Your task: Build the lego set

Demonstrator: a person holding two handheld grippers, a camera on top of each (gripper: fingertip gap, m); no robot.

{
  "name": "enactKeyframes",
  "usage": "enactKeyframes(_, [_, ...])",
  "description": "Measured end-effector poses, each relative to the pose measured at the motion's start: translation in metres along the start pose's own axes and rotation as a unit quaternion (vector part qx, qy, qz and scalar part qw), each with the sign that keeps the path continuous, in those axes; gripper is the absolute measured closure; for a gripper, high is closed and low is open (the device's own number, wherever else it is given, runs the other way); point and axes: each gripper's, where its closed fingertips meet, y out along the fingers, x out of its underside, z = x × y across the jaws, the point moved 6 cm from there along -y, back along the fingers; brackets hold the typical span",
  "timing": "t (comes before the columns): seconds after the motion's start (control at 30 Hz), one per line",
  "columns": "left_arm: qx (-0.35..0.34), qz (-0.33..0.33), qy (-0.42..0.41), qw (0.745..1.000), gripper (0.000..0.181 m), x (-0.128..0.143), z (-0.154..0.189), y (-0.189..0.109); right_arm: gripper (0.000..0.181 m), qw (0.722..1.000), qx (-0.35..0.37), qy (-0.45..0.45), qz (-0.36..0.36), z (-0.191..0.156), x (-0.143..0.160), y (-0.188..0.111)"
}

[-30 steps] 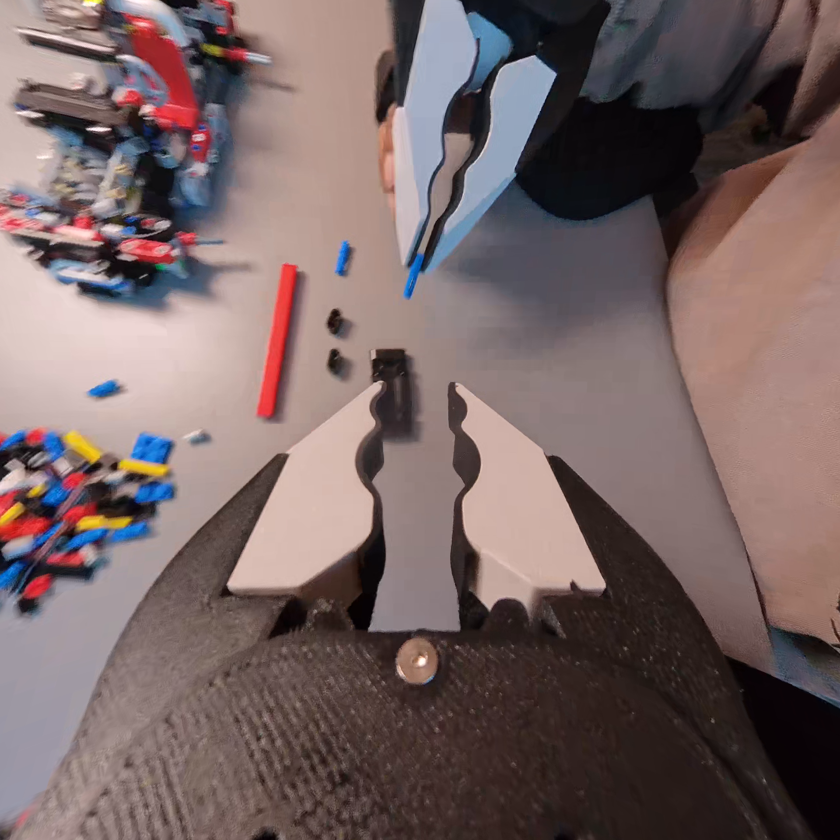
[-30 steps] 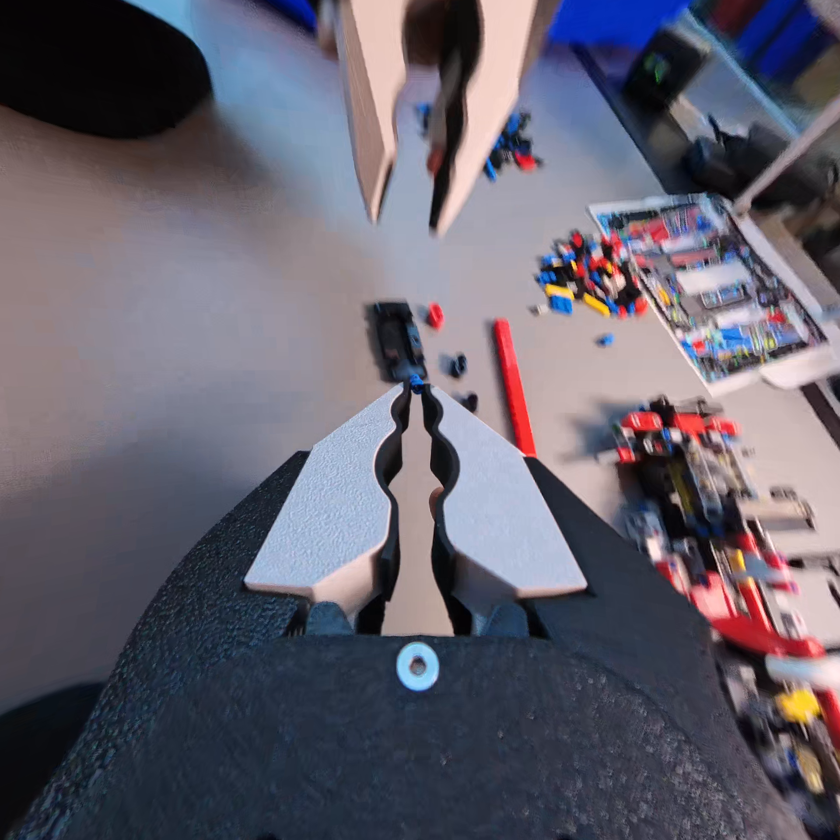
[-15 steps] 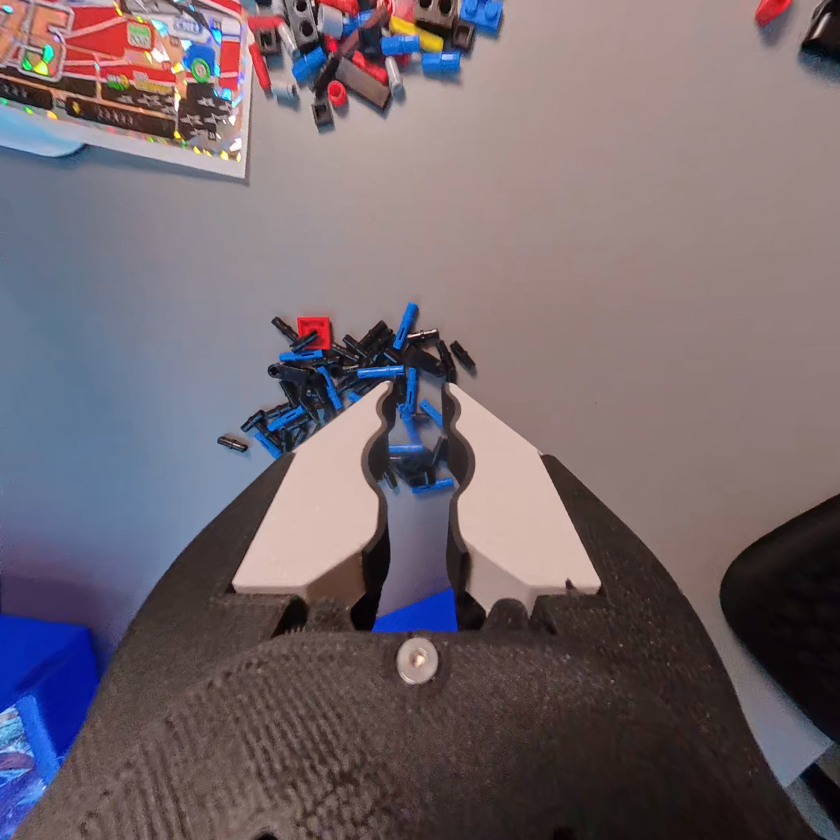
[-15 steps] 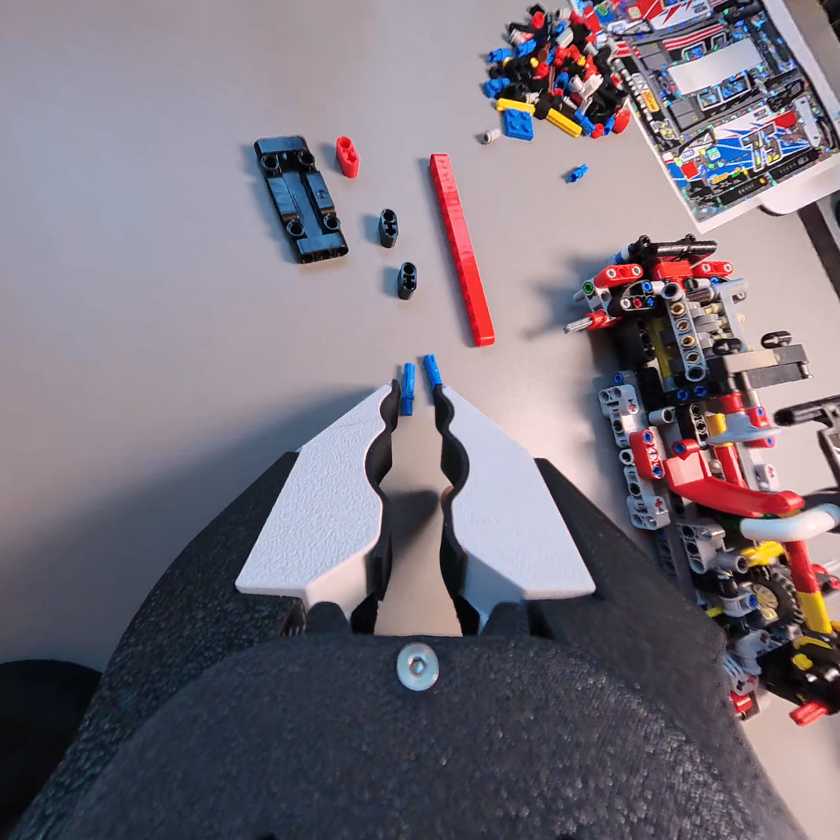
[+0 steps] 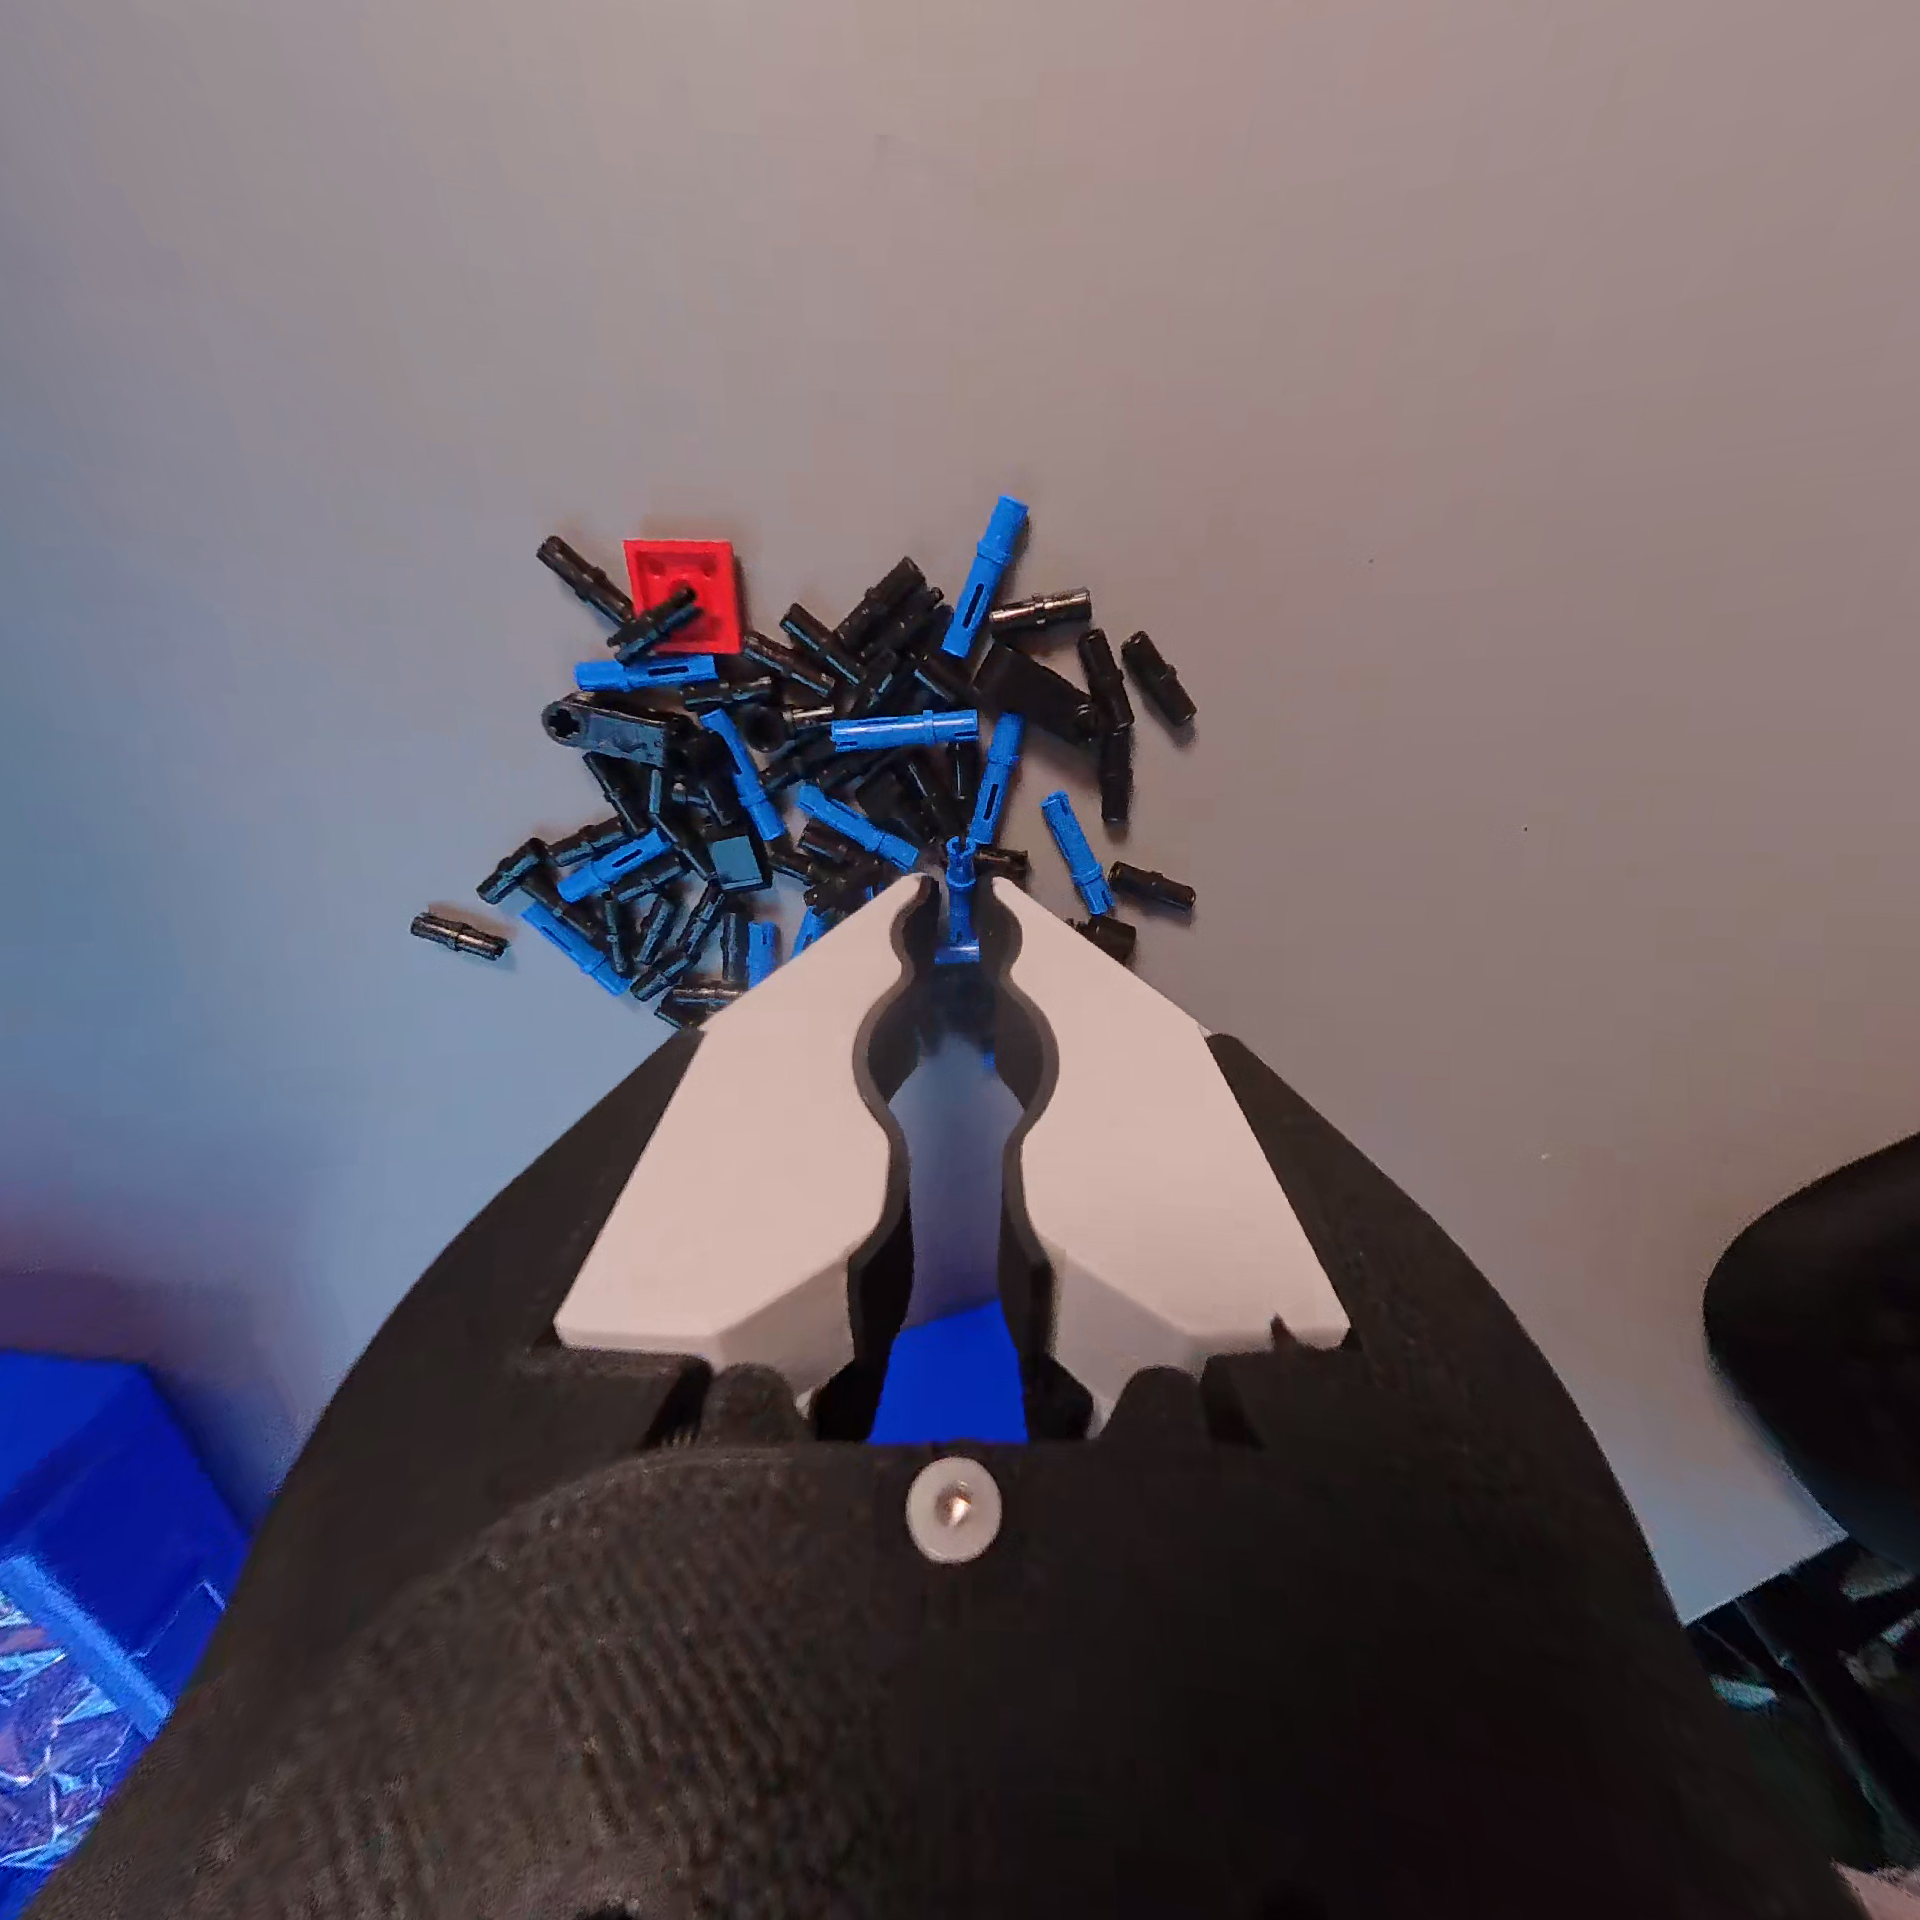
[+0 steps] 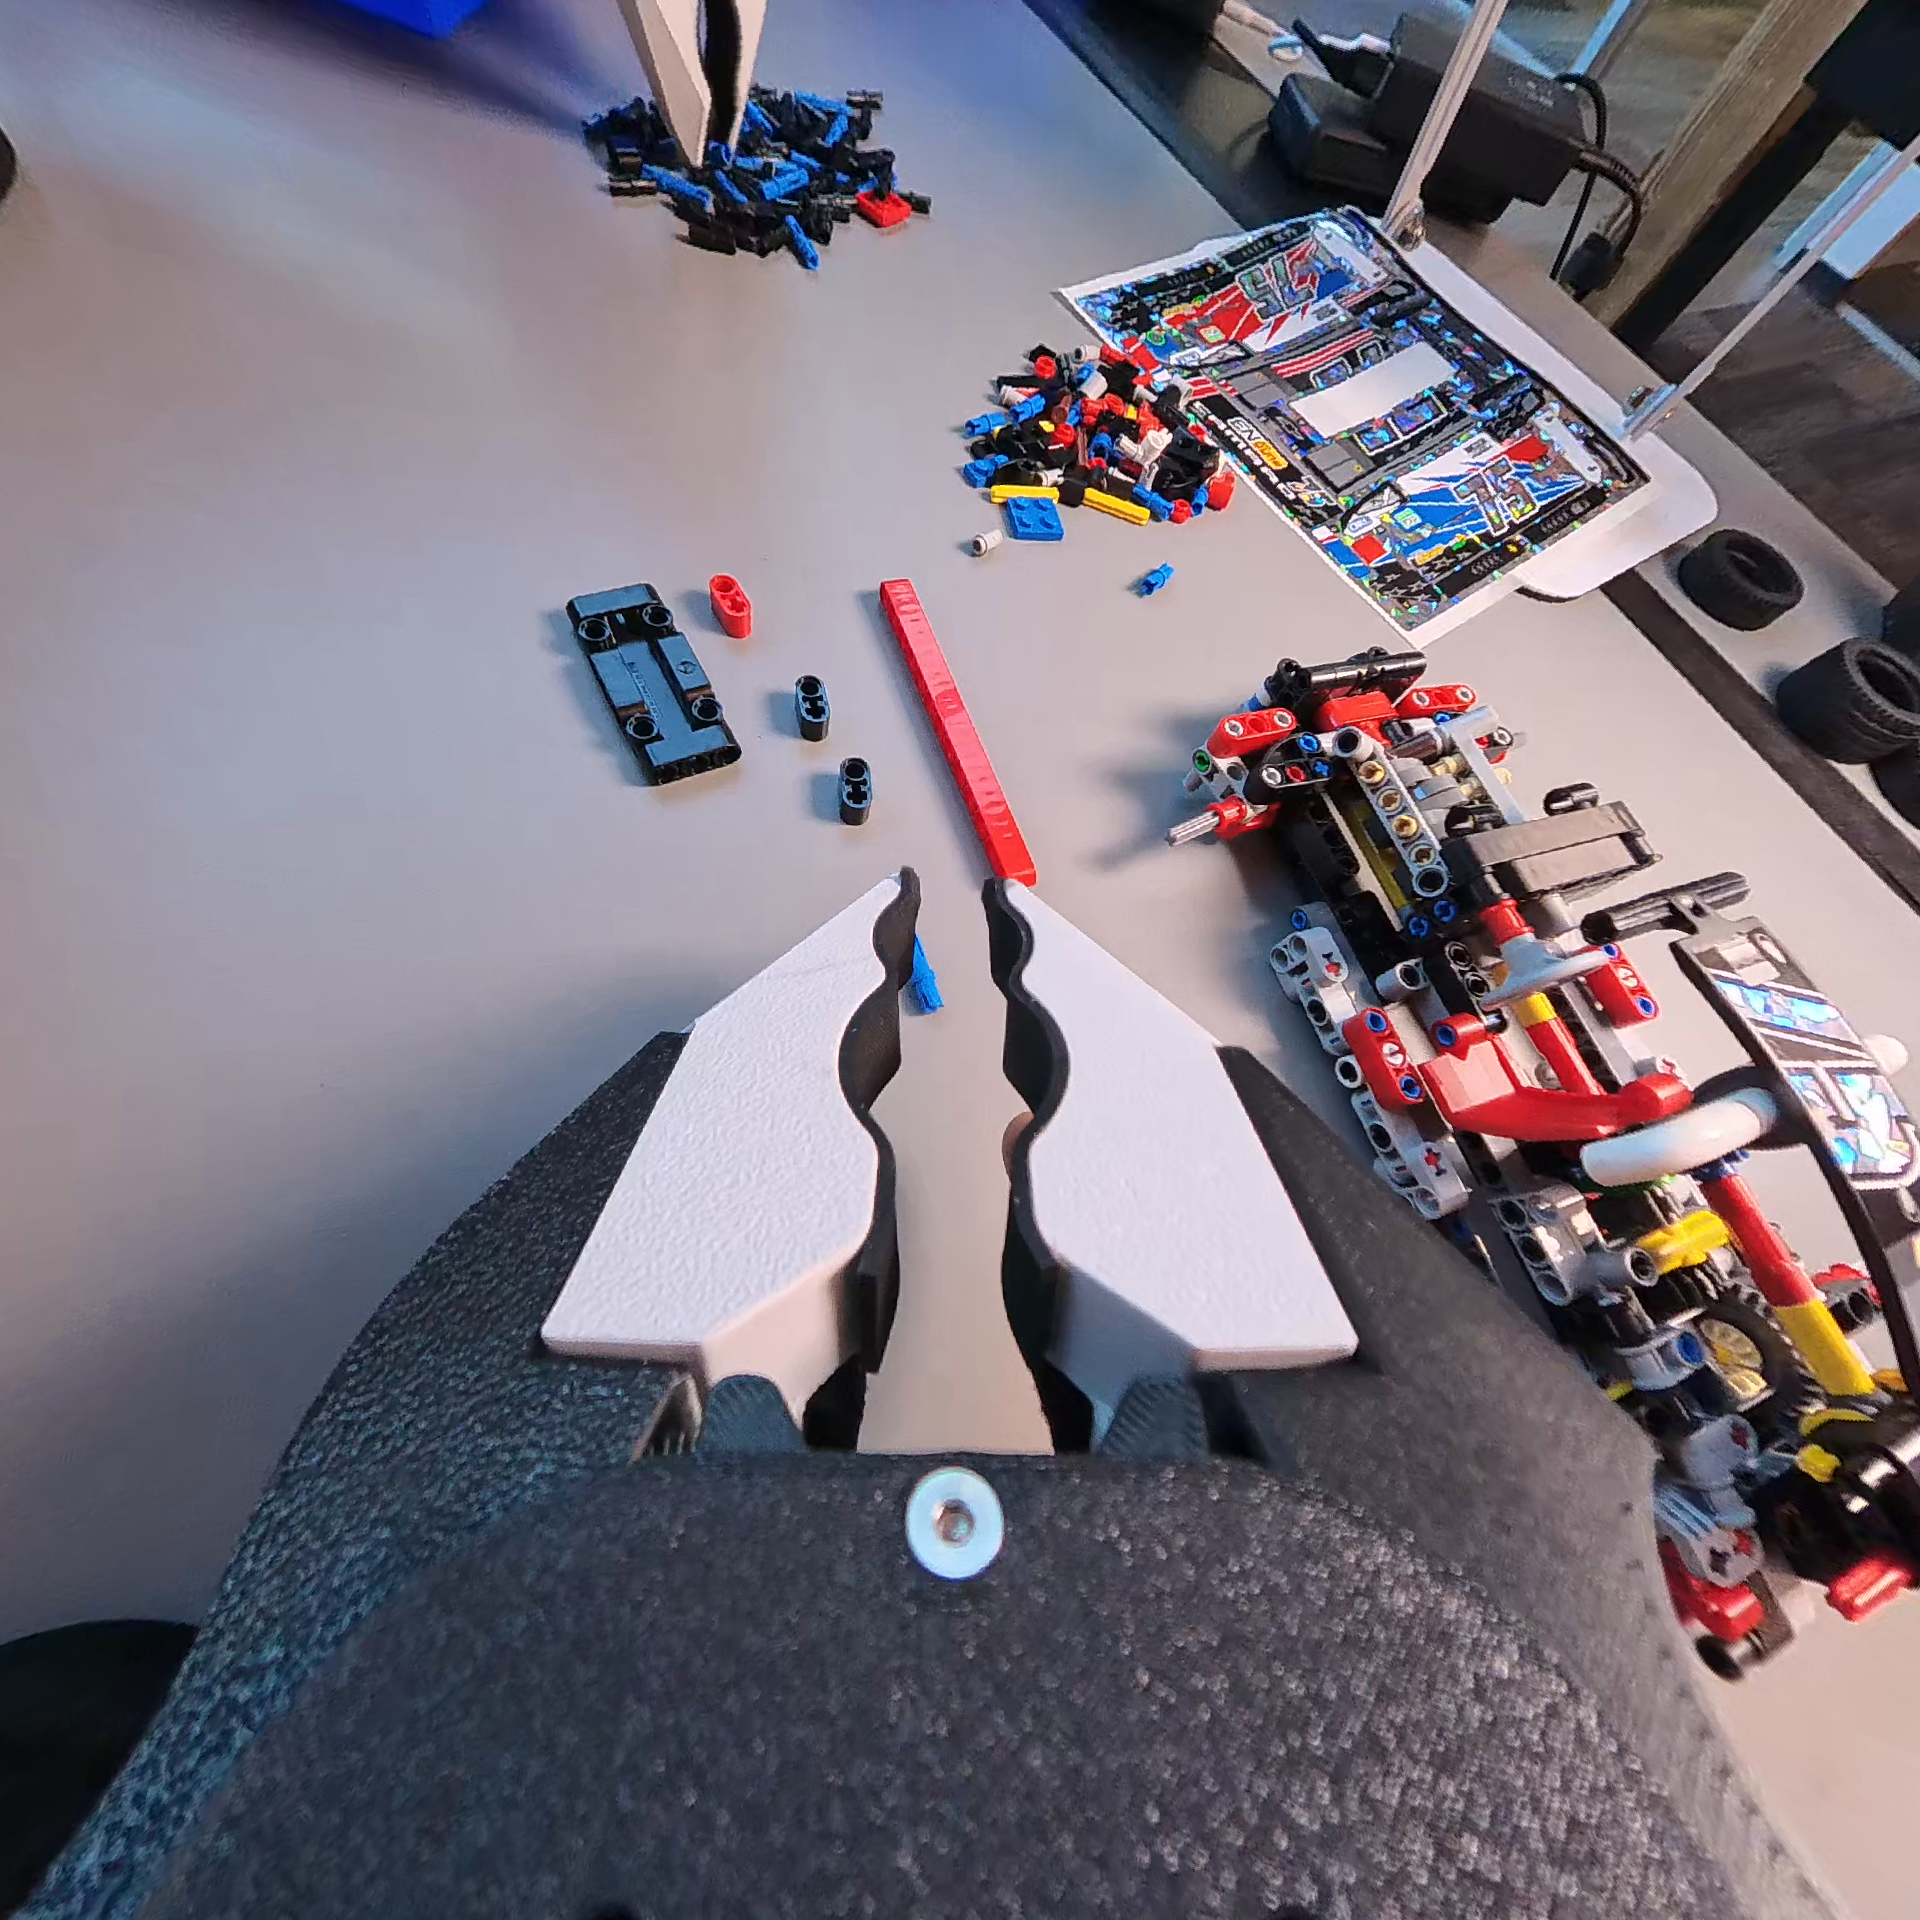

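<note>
My left gripper [image 5: 961, 885] hangs over a heap of black and blue pins [image 5: 831, 769] and is shut on a blue pin [image 5: 961, 904], which stands upright between its tips. It also shows at the far top of the right wrist view [image 6: 717, 135], tips in the heap [image 6: 769, 187]. My right gripper [image 6: 951, 888] is slightly open and empty, low over the grey table. A blue pin [image 6: 925, 977] lies on the table between its fingers. Ahead lie a long red beam [image 6: 956, 727], a black panel [image 6: 652, 696], a small red link [image 6: 730, 605] and two small black links [image 6: 811, 708].
The partly built red, black and grey car [image 6: 1507, 987] lies right of my right gripper. A mixed heap of small parts [image 6: 1101, 457] and a sticker sheet [image 6: 1382, 416] lie beyond it, with tyres [image 6: 1849, 696] at the right edge. A blue box [image 5: 94, 1507] sits lower left. One gripper's finger ends stand about 35 cm off the other's. Measured from the fingertips, the small red link [image 6: 730, 605] is 12 cm or so from the right gripper and 20 cm from the left.
My left gripper swung from the black panel to the pin heap and closed on a blue pin. My right gripper set down its blue pin, opened, and moved forward over it.
</note>
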Motion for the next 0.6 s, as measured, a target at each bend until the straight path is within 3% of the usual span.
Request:
enactKeyframes(0.2, [-0.012, 0.014, 0.012, 1.0, 0.179, -0.003, 0.001, -0.009, 0.173, 1.0, 0.004, -0.001, 0.011, -0.001, -0.002, -0.001])
enactKeyframes(0.33, [0.028, 0.143, 0.021, 0.989, 0.179, -0.029, 0.028, -0.044, 0.173, 0.998, 0.001, -0.018, 0.054, -0.009, -0.018, 0.0])
enactKeyframes(0.47, [0.197, 0.312, 0.055, 0.928, 0.179, -0.074, 0.098, -0.08, 0.171, 0.991, -0.045, -0.062, 0.11, -0.032, -0.05, 0.009])
enactKeyframes(0.6, [0.314, 0.349, 0.1, 0.877, 0.179, -0.106, 0.151, -0.079, 0.165, 0.975, -0.104, -0.142, 0.135, -0.06, -0.075, 0.017])
